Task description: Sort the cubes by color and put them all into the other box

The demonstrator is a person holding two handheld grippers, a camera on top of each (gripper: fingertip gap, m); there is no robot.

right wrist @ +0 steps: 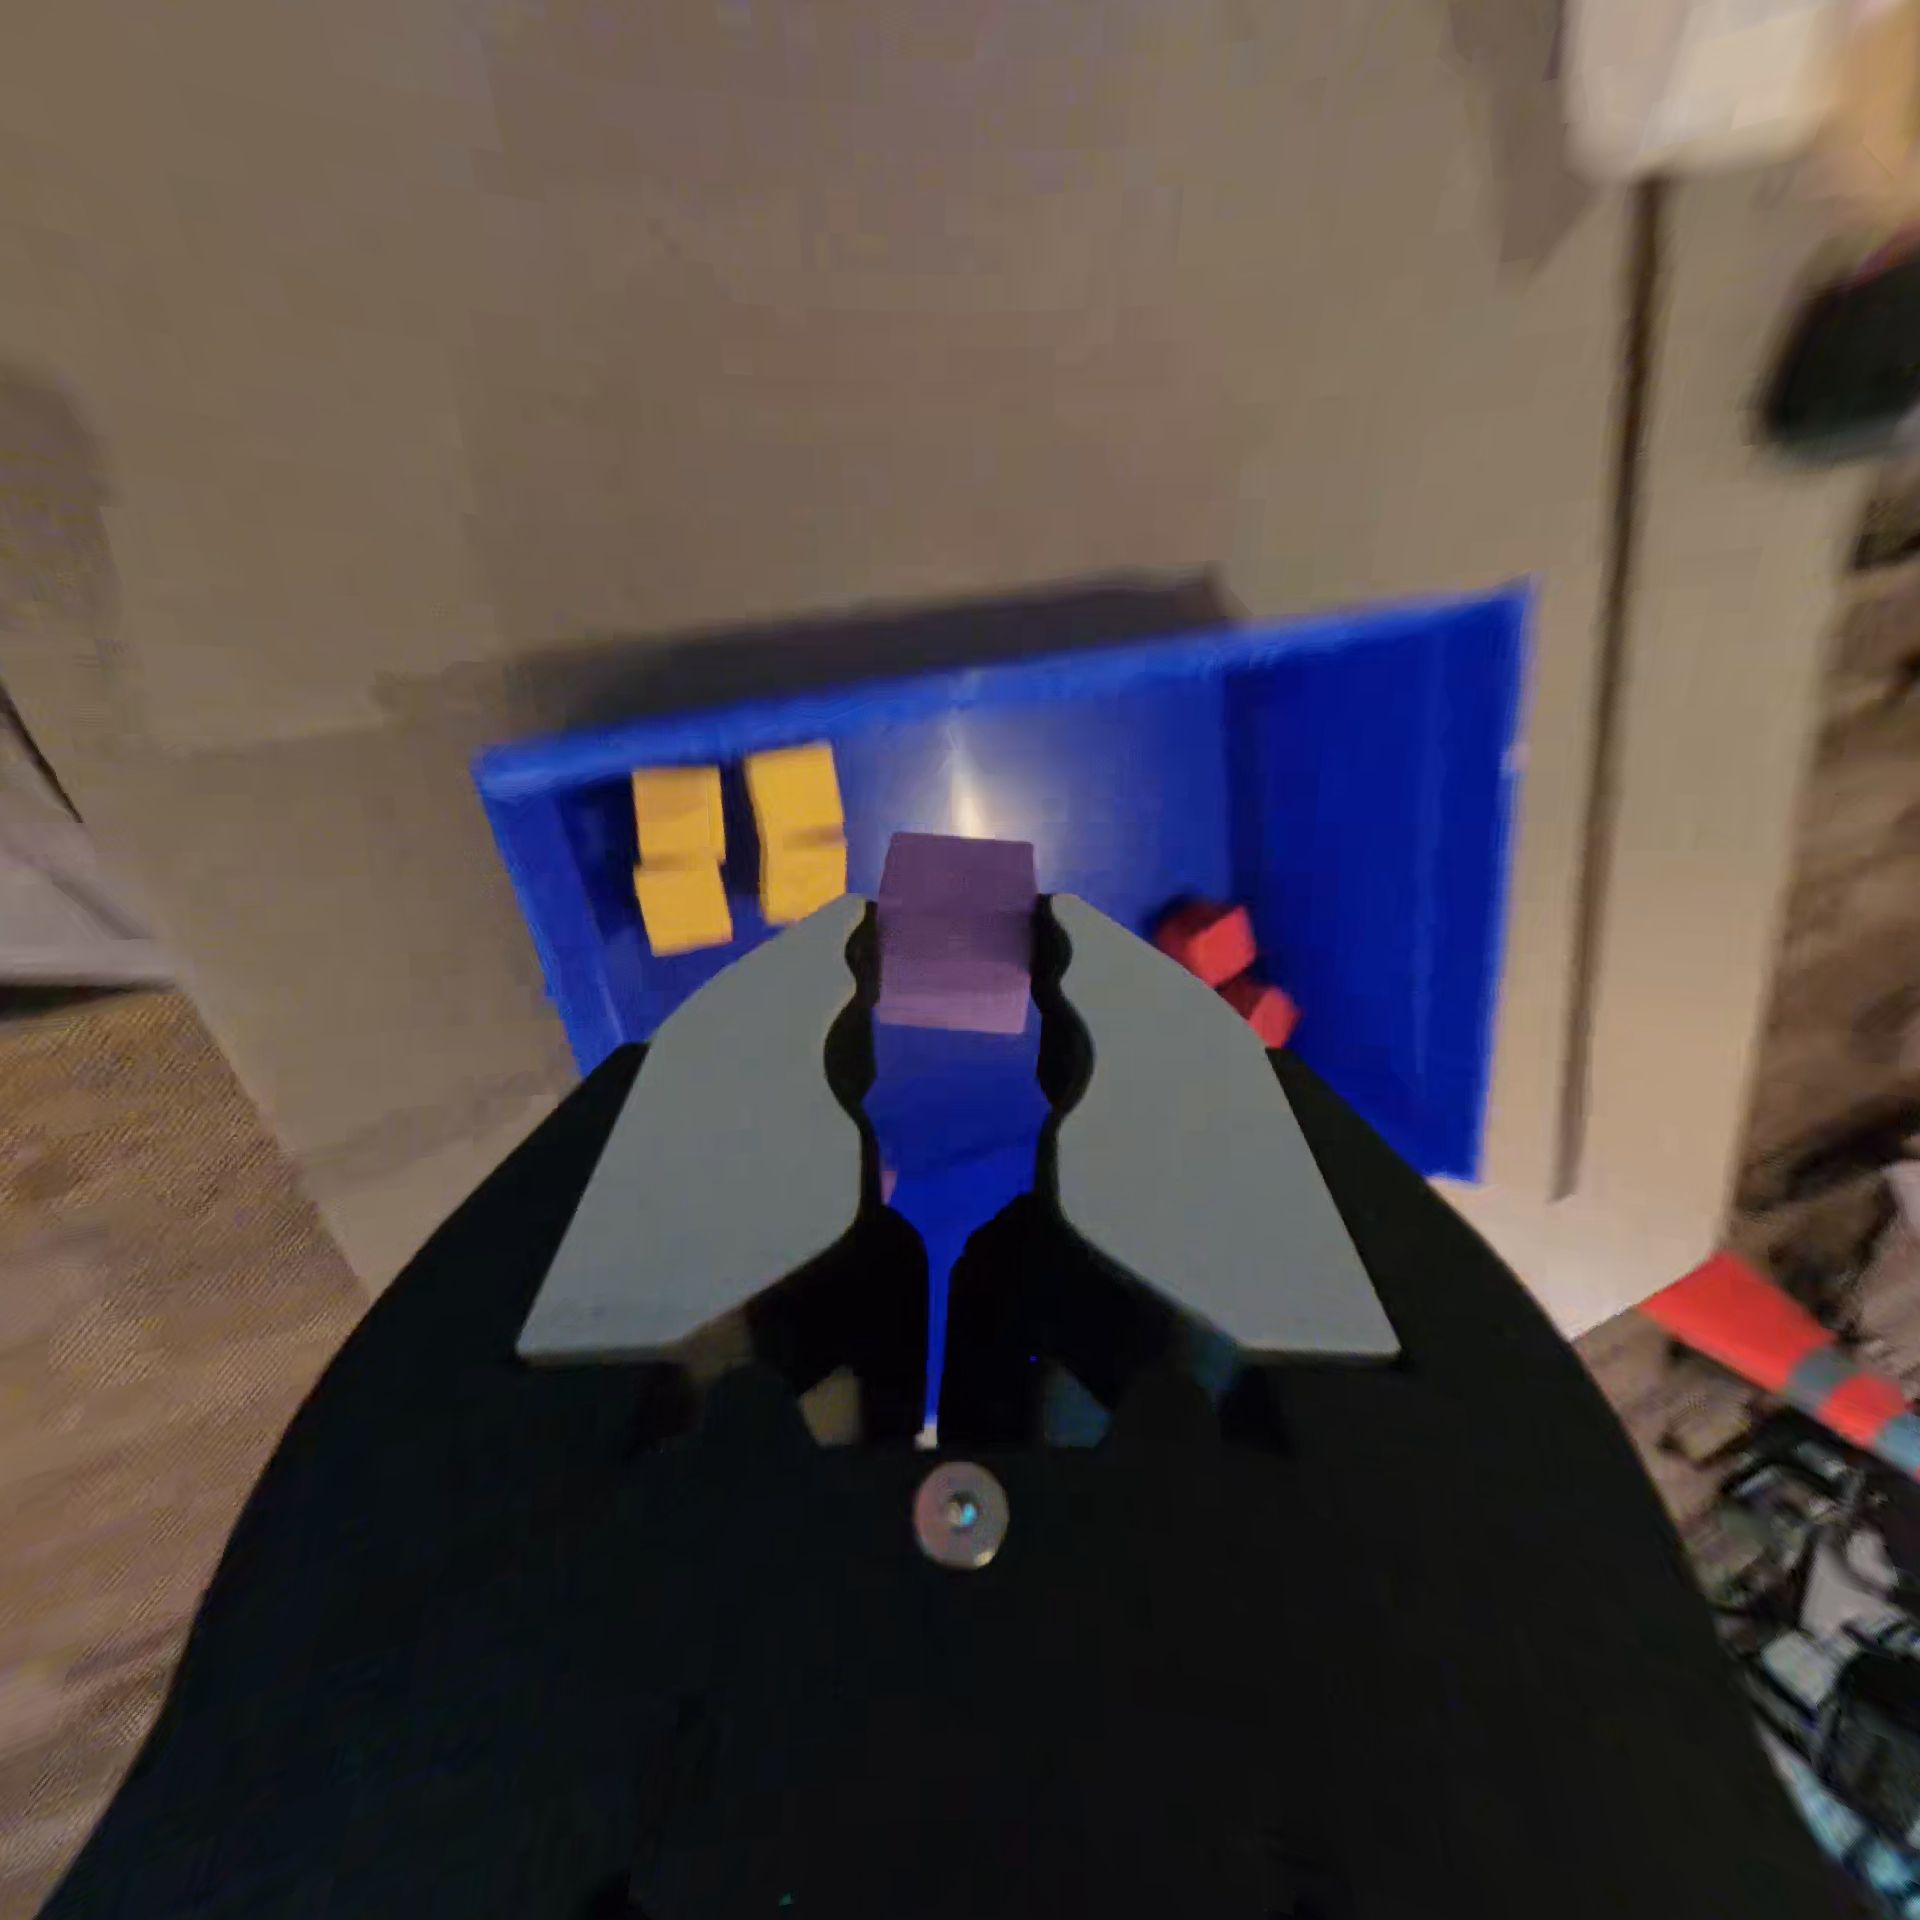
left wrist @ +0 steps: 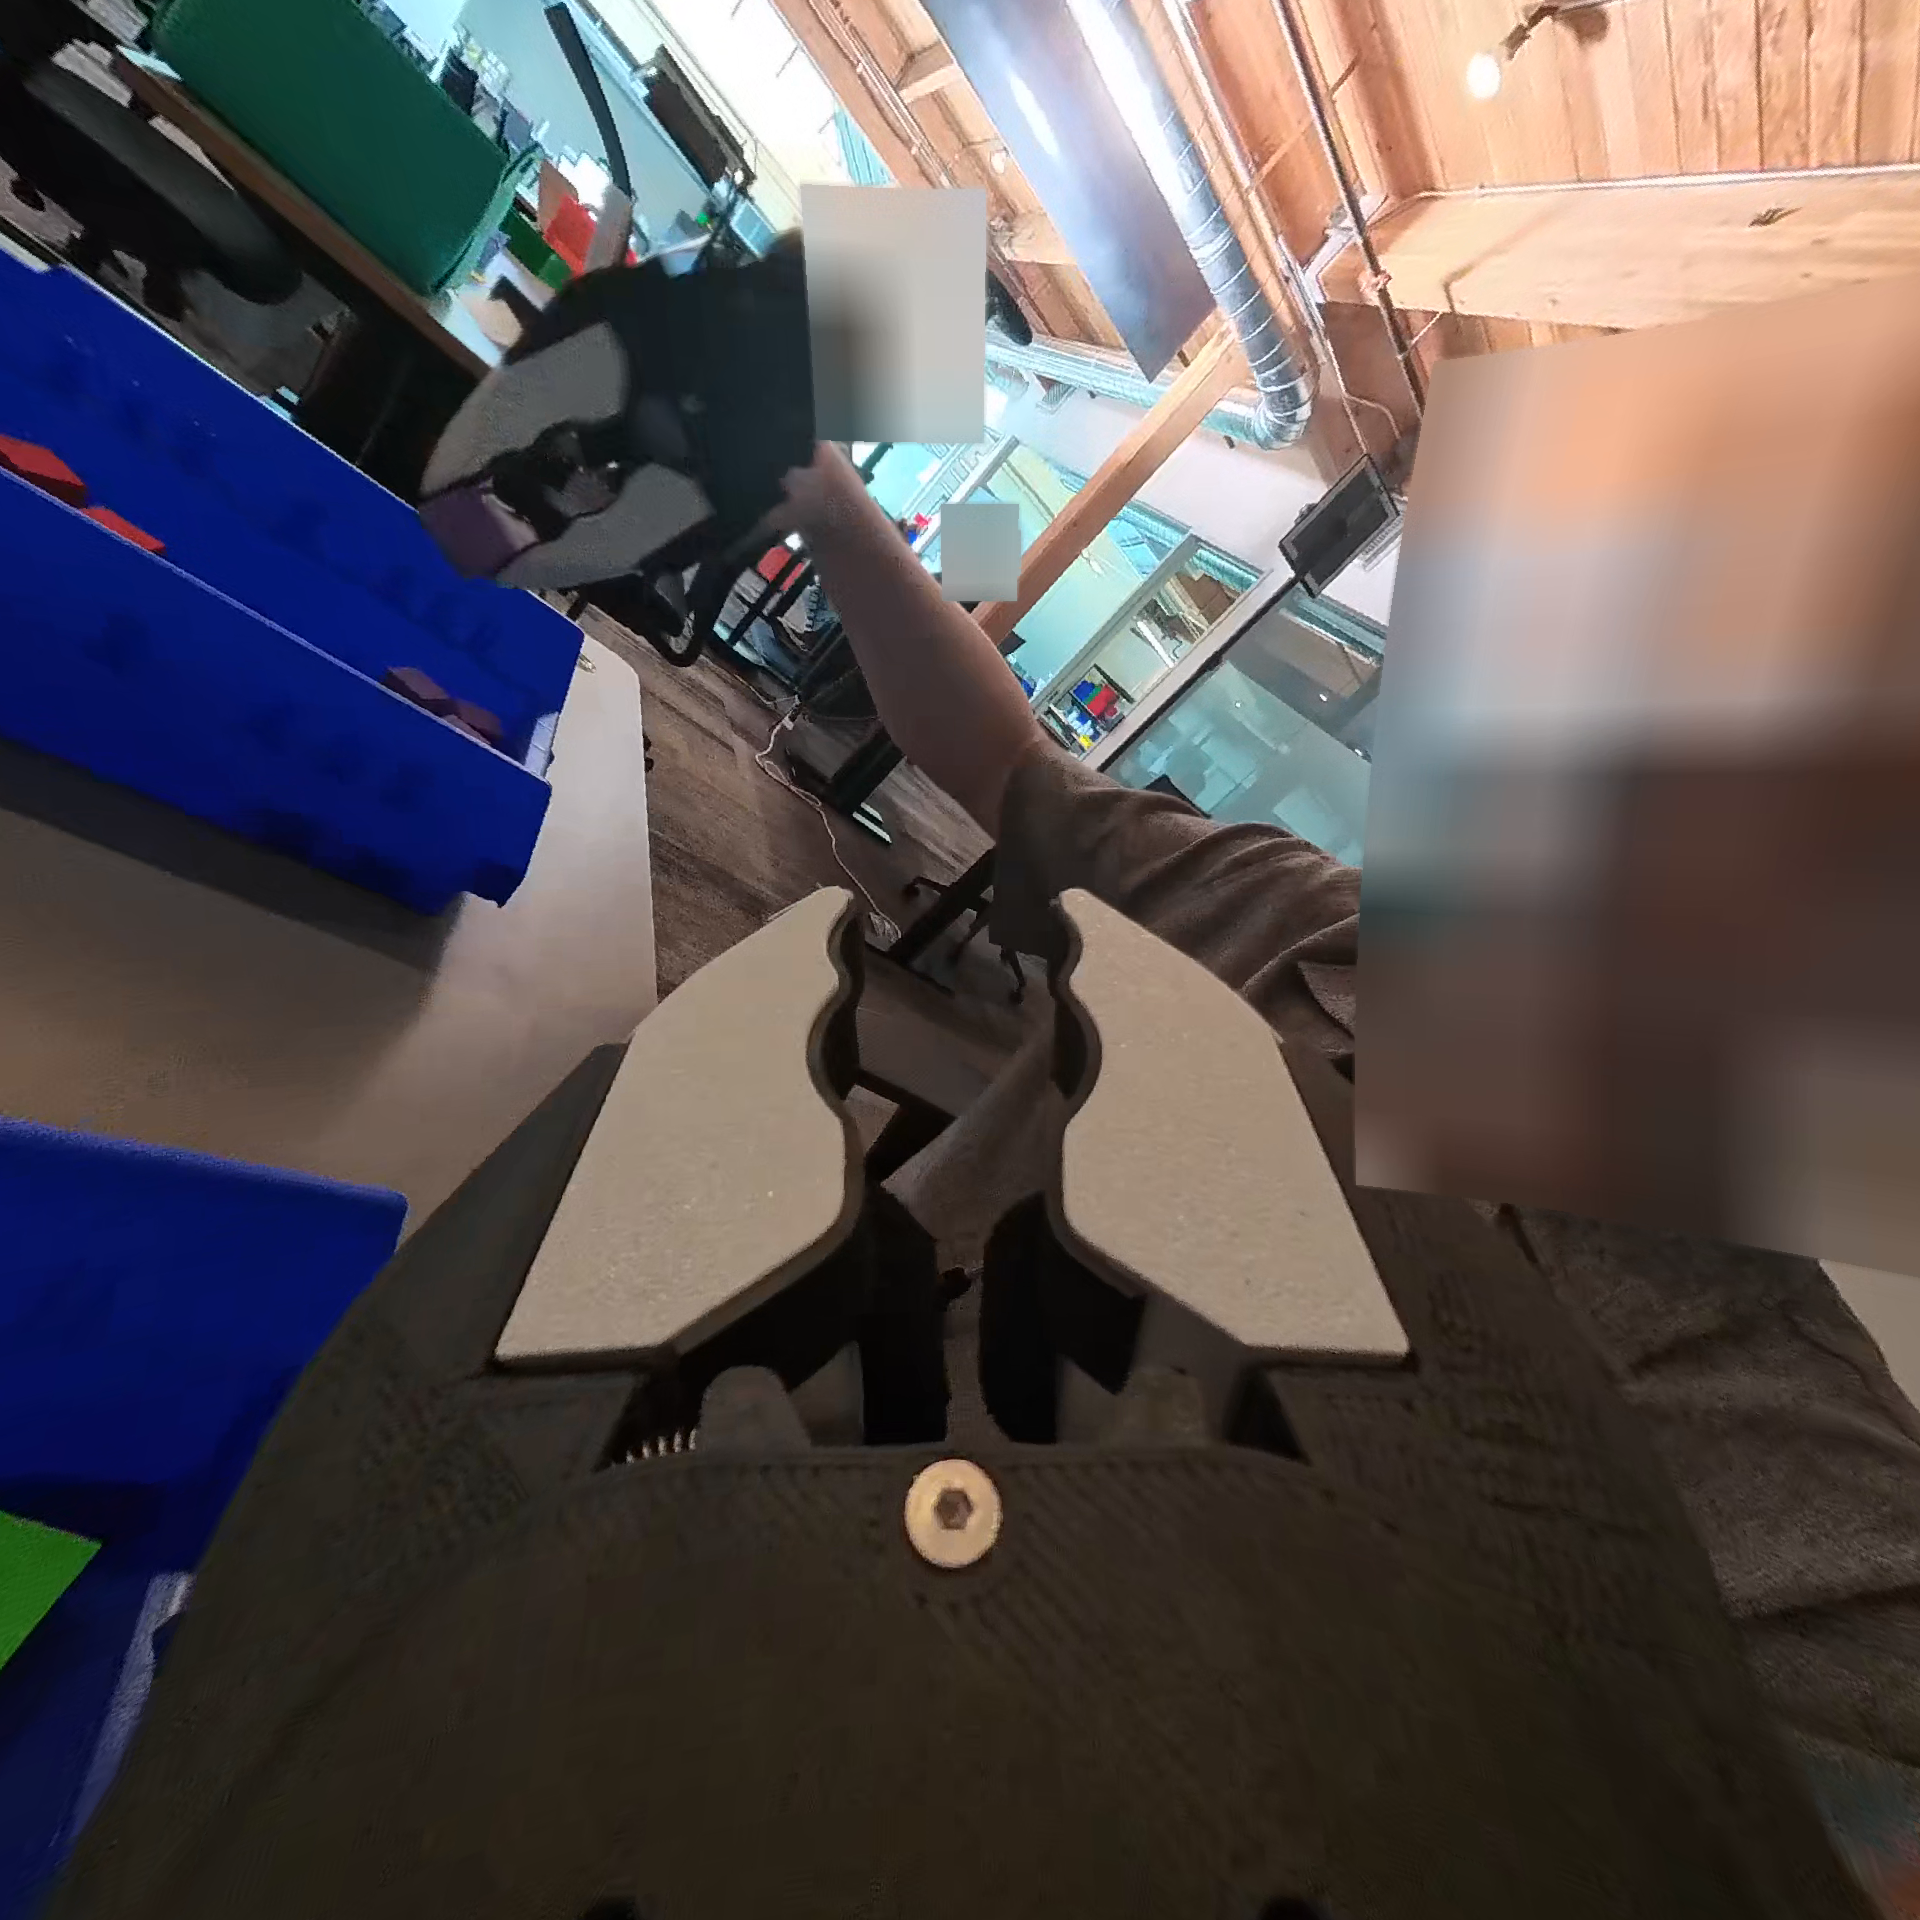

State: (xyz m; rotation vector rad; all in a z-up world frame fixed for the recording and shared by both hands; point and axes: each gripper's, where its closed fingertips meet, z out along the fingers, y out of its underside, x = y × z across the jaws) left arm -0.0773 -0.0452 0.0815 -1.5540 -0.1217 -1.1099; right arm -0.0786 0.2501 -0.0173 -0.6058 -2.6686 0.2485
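Purple block [right wrist: 954, 935] sits clenched between our right gripper [right wrist: 954, 920] fingers, above a blue bin [right wrist: 1371, 883] holding yellow blocks [right wrist: 732, 842] and red blocks [right wrist: 1226, 961] on the beige table [right wrist: 831, 364]. Our left gripper [left wrist: 956, 914] gapes, holding nothing, facing wooden ceiling beams [left wrist: 1662, 125].

Four yellow blocks [right wrist: 738, 847] are lying left of the right claw's tips, two red blocks [right wrist: 1226, 966] right of them, one purple block [right wrist: 951, 935] between them, all over one blue bin [right wrist: 1371, 883].
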